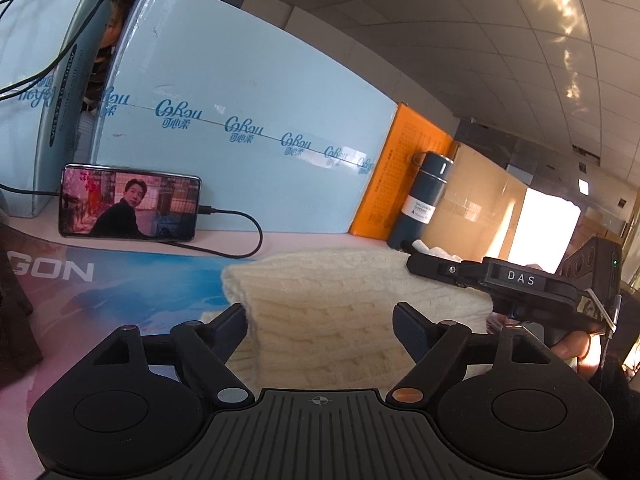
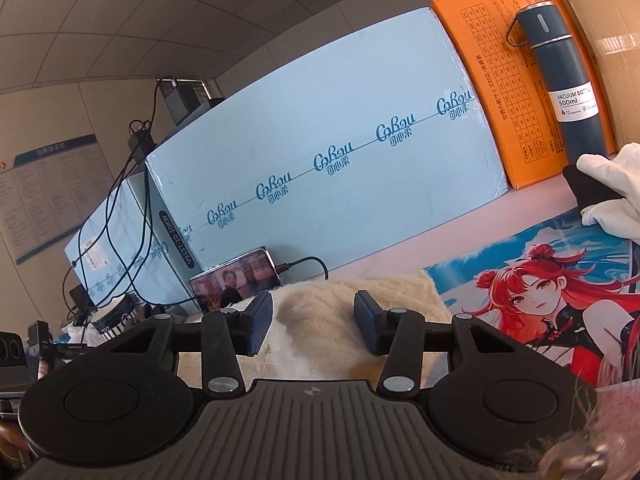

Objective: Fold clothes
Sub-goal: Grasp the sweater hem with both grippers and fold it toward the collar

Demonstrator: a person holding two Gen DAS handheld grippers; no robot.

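Note:
A cream knitted garment lies folded on the printed desk mat. My left gripper is open, its fingers on either side of the garment's near fold, not closed on it. In the right wrist view the same garment lies between the open fingers of my right gripper. The right gripper also shows in the left wrist view, over the garment's far right edge; its jaws are seen side-on there.
Large light-blue boxes stand along the back. A phone with a charging cable leans against them. An orange box, a dark blue vacuum bottle and a cardboard box stand at the back right. A white-gloved hand is at right.

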